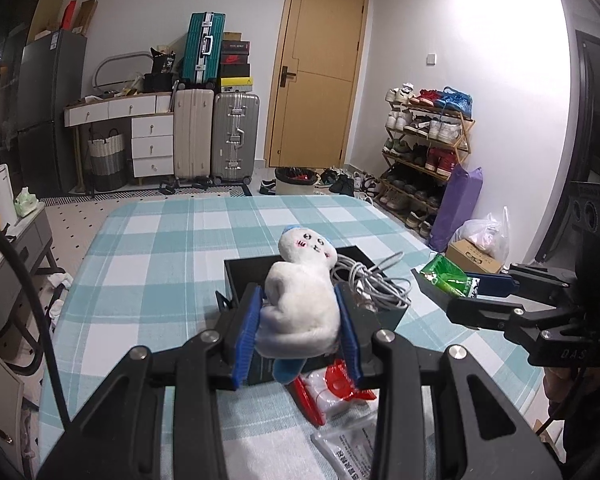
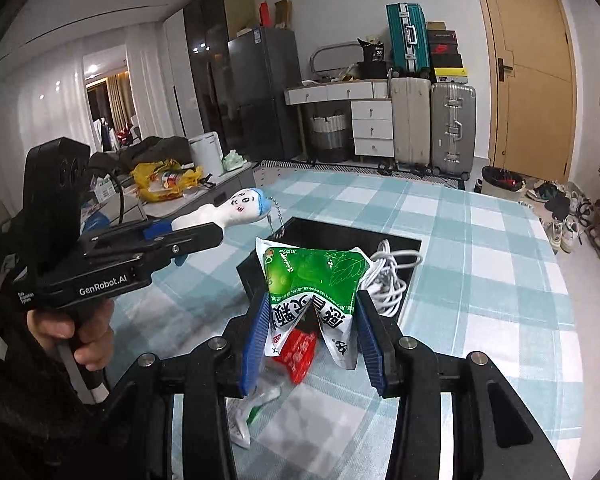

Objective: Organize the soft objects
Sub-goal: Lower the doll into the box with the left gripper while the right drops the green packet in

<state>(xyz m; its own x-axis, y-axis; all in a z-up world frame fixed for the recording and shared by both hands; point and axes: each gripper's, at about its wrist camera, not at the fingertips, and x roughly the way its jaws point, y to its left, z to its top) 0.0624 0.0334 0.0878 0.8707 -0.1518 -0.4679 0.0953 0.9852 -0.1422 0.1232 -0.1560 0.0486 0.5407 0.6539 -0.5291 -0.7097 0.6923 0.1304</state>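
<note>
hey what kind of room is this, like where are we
Most likely a lived-in apartment's entry and living area: a loaded shoe rack beside the wooden door, stacked suitcases, and a fridge. The work happens on a table with a checked cloth.

Left gripper [image 1: 300, 328] clamps a white plush toy [image 1: 300, 304] between its blue pads [image 1: 246, 340]; toy upright, face turned away from the camera's side, blue cap on top, blue foot hanging below the pads. Toy held above the near edge of a black box [image 1: 236, 276] on the checked tablecloth [image 1: 160, 248]. Coiled white cable [image 1: 370, 280] lies in the box, right part. Red-and-white packet [image 1: 332, 390] on the cloth below the toy; clear printed bag [image 1: 348, 450] near the table's near edge. Right gripper [image 1: 452, 286] enters from the right edge, closed on a green packet [image 1: 446, 276], beside the box's right side.
</note>
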